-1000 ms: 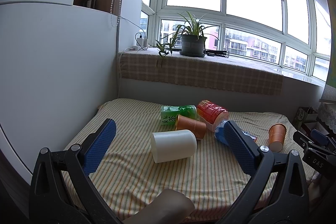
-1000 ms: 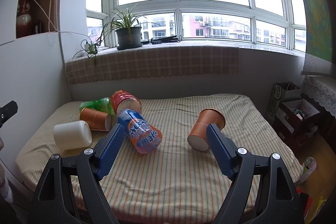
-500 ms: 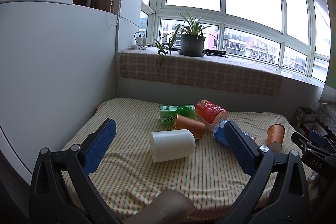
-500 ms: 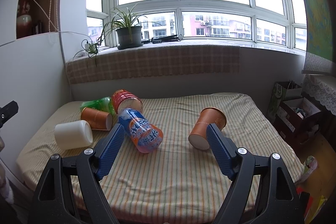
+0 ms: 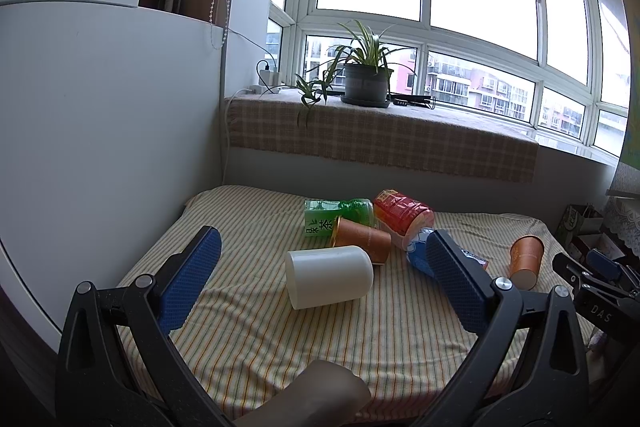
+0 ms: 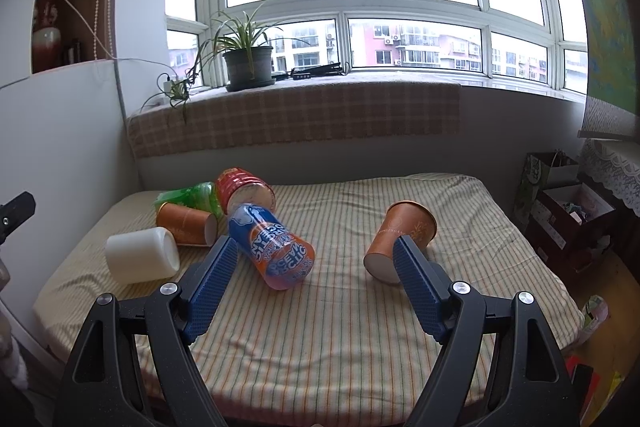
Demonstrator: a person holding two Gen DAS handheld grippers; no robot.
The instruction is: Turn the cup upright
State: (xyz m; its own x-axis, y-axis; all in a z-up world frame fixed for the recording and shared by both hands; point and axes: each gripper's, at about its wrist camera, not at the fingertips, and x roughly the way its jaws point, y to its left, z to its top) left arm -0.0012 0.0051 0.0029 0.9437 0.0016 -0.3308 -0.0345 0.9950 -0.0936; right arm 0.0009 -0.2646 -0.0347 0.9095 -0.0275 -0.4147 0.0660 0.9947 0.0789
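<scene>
1. You are holding both tools above the near edge of the striped bed [image 6: 360, 327], and nothing is gripped — the left gripper [image 5: 320, 275] is standing wide, and the right gripper [image 6: 316, 279] is standing wide too.

2. Several cups are lying on their sides, so which one is meant is a judgement. The lone orange paper cup [image 6: 400, 241] is lying just ahead of your right gripper, close against its right-hand finger [image 6: 416, 287], and it is sitting well apart from the rest.

3. That cup's long axis is running diagonally — its closed white base is pointing toward you and a little left, its open mouth is facing away and to the right.

4. From the left wrist view the same orange paper cup [image 5: 526, 261] is sitting far off to the right, beyond the finger. Your right hand is clearly nearer.

5. The white cup [image 5: 330, 281] is lying straight ahead of your left gripper, its axis running left to right, its rounded closed end touching another orange cup [image 5: 362, 239].

6. The blue-and-orange bottle [image 6: 276, 251] is lying near your right gripper's left finger, so be minding it.
</scene>
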